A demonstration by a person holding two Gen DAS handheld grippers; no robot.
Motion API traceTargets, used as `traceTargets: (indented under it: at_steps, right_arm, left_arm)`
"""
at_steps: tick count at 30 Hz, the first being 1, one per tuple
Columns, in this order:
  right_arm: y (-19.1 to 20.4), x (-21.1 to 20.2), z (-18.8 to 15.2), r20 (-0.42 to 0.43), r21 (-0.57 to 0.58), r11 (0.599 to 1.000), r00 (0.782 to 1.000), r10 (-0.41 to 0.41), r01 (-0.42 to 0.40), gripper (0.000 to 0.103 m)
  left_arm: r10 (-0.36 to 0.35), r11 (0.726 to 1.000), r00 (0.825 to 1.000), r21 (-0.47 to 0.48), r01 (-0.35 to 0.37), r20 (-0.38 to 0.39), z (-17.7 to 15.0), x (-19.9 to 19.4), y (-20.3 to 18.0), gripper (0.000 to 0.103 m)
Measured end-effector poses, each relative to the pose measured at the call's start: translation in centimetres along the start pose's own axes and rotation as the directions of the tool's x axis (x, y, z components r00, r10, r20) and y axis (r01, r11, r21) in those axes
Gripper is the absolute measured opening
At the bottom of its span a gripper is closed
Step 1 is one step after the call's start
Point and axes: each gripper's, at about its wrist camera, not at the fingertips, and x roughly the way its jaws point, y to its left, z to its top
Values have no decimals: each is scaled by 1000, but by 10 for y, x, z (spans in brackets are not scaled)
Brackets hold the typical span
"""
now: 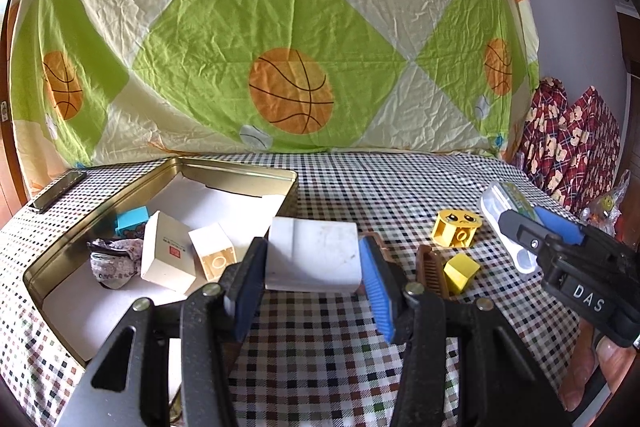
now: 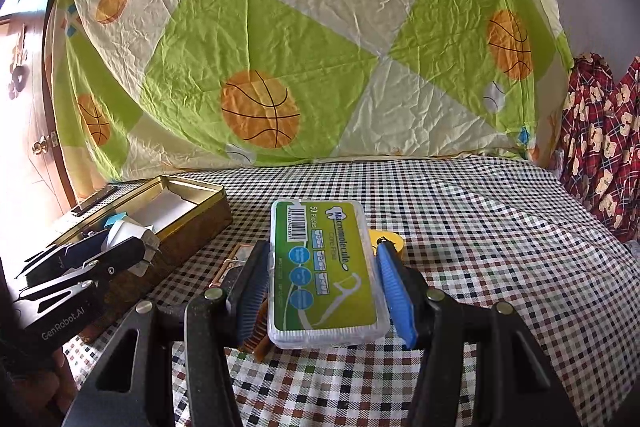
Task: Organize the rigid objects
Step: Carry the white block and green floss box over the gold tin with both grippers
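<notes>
My left gripper (image 1: 314, 267) is shut on a white rectangular block (image 1: 314, 255), held above the checkered cloth just right of the gold tin (image 1: 240, 165). The tin holds a cream box (image 1: 168, 251), a wooden cube (image 1: 214, 249), a teal block (image 1: 132, 221) and a crumpled fabric piece (image 1: 114, 261). My right gripper (image 2: 322, 279) is shut on a clear dental floss pick box with a green label (image 2: 324, 271), held above the cloth. It also shows at the right of the left wrist view (image 1: 532, 227).
A round yellow face block (image 1: 456, 227), a small yellow cube (image 1: 460, 271) and a brown comb (image 1: 430, 269) lie on the checkered cloth. A dark flat bar (image 1: 58, 189) lies behind the tin. Red patterned fabric (image 1: 568, 143) hangs at the right. A basketball sheet covers the back.
</notes>
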Motion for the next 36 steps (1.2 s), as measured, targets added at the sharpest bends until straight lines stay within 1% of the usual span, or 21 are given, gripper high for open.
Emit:
traceTargets:
  at_steps: [6,25,36]
  right_arm:
    - [1,-2,0,15,-3,1000,1000,-2,2,57]
    - [-1,-12,0,64,-3,1000,998,2,-2,57]
    - [0,-20,-1,112,-10,1000,994,2,-1,57]
  left_arm:
    - [13,1000,999,5,-13,36,0,-7,-1,47]
    - [37,999,994,6,-38,107,-1,-20,-1,47]
    - [50,999,988,10,-52,148,-1,-28,-2,47]
